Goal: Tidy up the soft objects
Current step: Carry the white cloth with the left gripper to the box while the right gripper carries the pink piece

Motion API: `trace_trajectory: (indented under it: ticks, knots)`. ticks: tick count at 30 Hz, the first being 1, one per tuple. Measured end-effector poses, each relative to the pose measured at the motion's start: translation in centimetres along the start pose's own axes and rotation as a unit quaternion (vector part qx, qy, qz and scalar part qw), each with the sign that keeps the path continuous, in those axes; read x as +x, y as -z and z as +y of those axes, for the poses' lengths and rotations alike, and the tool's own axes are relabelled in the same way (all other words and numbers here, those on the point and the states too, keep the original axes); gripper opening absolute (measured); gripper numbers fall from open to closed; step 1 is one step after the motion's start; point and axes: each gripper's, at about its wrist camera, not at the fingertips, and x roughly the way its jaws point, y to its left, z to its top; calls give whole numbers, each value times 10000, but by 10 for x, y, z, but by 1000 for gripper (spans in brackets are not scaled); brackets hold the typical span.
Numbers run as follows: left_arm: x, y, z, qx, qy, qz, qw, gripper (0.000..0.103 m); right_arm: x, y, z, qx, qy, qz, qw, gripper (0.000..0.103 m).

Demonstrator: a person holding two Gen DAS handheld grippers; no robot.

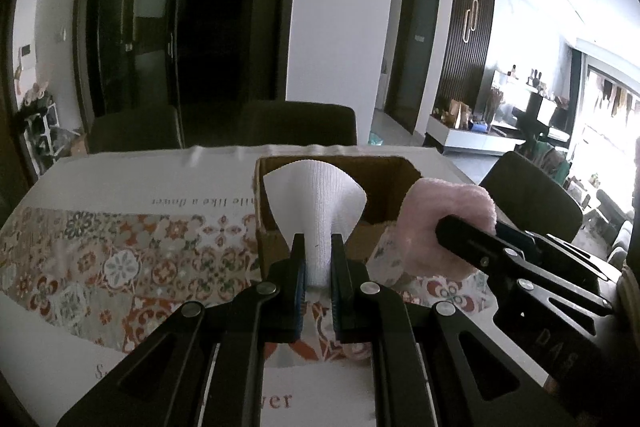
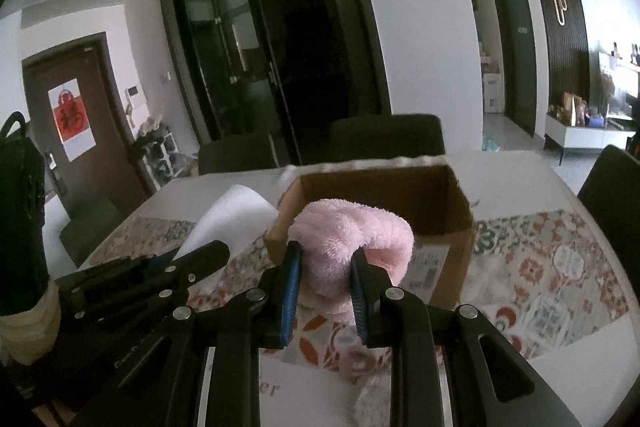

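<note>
Both soft things are up off the counter [image 1: 132, 179], headed for the cardboard box [image 2: 448, 227]. The left gripper [image 1: 317, 247] has its fingers pinched on a white sock [image 1: 316, 203]; the right gripper [image 2: 326, 263] clamps a pink fluffy sock [image 2: 356, 239]. Next, I judge, each must clear the near rim and drop inside; the box looks empty, with room.

Bench [image 1: 120, 179] has a flower-pattern cloth [image 1: 120, 259] w/ words on it. Dark chairs [image 1: 296, 123] sit behind. Brown door [image 2: 80, 123] has a red paper sign [image 2: 74, 121].

White walls [image 1: 340, 27], dark glass doors [image 2: 248, 59], dark chairs [image 1: 298, 123] behind table [image 1: 120, 167], bright window [image 1: 600, 115] at right.
</note>
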Motion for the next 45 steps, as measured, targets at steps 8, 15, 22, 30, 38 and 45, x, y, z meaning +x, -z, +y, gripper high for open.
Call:
trace_trajectory:
  ticks: [8,15,22,30,38,45]
  knots:
    - [18,-23,-5,58,1,-47,10000,12,12,-24,-11,-23,84,-114,9999,24]
    - [39,-38,-7,26,38,21,10000,12,26,-42,-21,-43,130,-145,9998,25]
    - [64,-50,-10,-26,80,118,9999,12,44,-55,-32,-84,166,-133,9997,25]
    - [99,-59,-9,-51,106,353,9993,12,69,-64,-42,-235,241,-43,9994,25]
    - [138,-59,-9,21,120,708,9974,12,104,-66,-56,-276,245,279,9989,25]
    - [168,-51,-8,23,66,1043,9945,13,138,-59,-69,-288,347,719,9964,25]
